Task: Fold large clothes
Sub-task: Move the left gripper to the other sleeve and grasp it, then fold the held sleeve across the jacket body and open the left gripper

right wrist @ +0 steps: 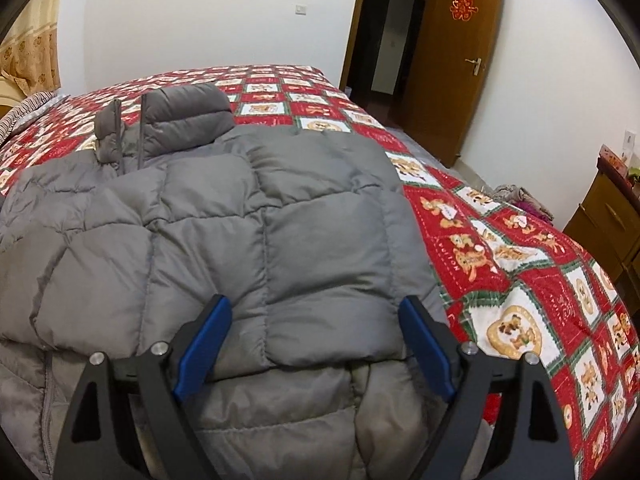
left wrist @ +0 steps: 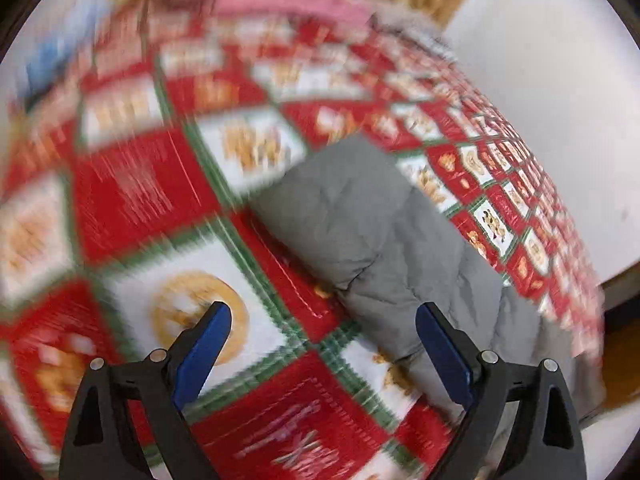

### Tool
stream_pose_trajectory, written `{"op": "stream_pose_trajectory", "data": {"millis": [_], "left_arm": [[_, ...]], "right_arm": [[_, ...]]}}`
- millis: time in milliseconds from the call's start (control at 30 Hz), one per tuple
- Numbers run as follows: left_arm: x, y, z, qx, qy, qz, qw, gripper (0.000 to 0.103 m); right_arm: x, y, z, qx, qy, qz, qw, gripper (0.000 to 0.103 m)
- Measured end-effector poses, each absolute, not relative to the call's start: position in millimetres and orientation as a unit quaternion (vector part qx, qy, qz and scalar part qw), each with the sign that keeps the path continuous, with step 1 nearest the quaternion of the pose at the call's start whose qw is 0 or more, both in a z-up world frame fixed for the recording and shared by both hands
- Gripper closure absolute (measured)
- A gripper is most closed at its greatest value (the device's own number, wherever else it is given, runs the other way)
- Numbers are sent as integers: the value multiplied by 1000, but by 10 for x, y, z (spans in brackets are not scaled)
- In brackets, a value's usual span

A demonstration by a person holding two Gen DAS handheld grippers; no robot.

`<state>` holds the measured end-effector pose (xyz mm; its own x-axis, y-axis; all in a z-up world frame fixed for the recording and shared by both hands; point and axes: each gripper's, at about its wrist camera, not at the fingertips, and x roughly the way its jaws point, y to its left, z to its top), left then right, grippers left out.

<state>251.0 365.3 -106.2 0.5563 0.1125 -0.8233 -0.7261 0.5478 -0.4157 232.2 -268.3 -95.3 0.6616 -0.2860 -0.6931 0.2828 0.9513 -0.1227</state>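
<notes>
A grey quilted down jacket (right wrist: 248, 224) lies on a bed with a red, white and green patterned bedspread (right wrist: 520, 264). Its collar (right wrist: 180, 120) points to the far side, and one side is folded over the body. My right gripper (right wrist: 314, 312) is open and empty, just above the jacket's near part. In the blurred left wrist view, part of the jacket (left wrist: 360, 224) lies ahead and to the right. My left gripper (left wrist: 322, 320) is open and empty above the bedspread (left wrist: 140, 200), with its right finger near the jacket's edge.
An open brown door (right wrist: 452, 60) and dark doorway stand beyond the bed's far right corner. A wooden cabinet (right wrist: 608, 216) stands at the right. A striped pillow (right wrist: 24, 116) and beige curtain (right wrist: 28, 52) are at the far left. White wall lies behind.
</notes>
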Motion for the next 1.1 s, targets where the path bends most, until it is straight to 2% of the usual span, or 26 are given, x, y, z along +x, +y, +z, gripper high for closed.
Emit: {"op": "stream_pose_trajectory", "data": {"millis": [167,200,233,267,367,400,433,533,633,733,900,1000,1100], "left_arm": [[2668,3485,-1081,-379,353,269,812,10],[2723,3458,-1095,-370,357,264,816,19],[2757,3435,-1116,-358,362,267,818,48],[2804,3369,-1155,-341,370,269,821,59],[2856,3358,-1149,-321,362,266,834,75],[2863,3352,-1136,-319,359,254,840,91],[2849,3365,-1120,-326,356,238,843,95],[2899,3306,-971,-304,340,235,858,96],[2936,2962,-581,-253,302,205,896,97],[2964,2248,-66,-170,252,133,943,97],[2809,815,412,-59,198,-37,978,97],[2654,-52,382,0,195,-144,970,97],[2597,-724,62,49,243,-213,945,96]], "right_arm": [[2338,-2691,-969,1,385,-155,910,14],[2340,-2692,-973,2,385,-155,910,14],[2336,-2695,-974,3,386,-154,910,14],[2336,-2703,-977,6,386,-154,910,14],[2330,-2717,-980,10,386,-152,910,13],[2329,-2719,-983,11,386,-152,910,13],[2330,-2721,-985,12,386,-152,910,13],[2328,-2724,-988,15,386,-151,910,13],[2328,-2748,-993,24,385,-149,911,13],[2322,-2787,-997,37,385,-147,911,13],[2316,-2803,-997,45,384,-145,911,13],[2308,-2824,-997,53,383,-144,911,13],[2292,-2882,-998,69,381,-141,911,13]]}}
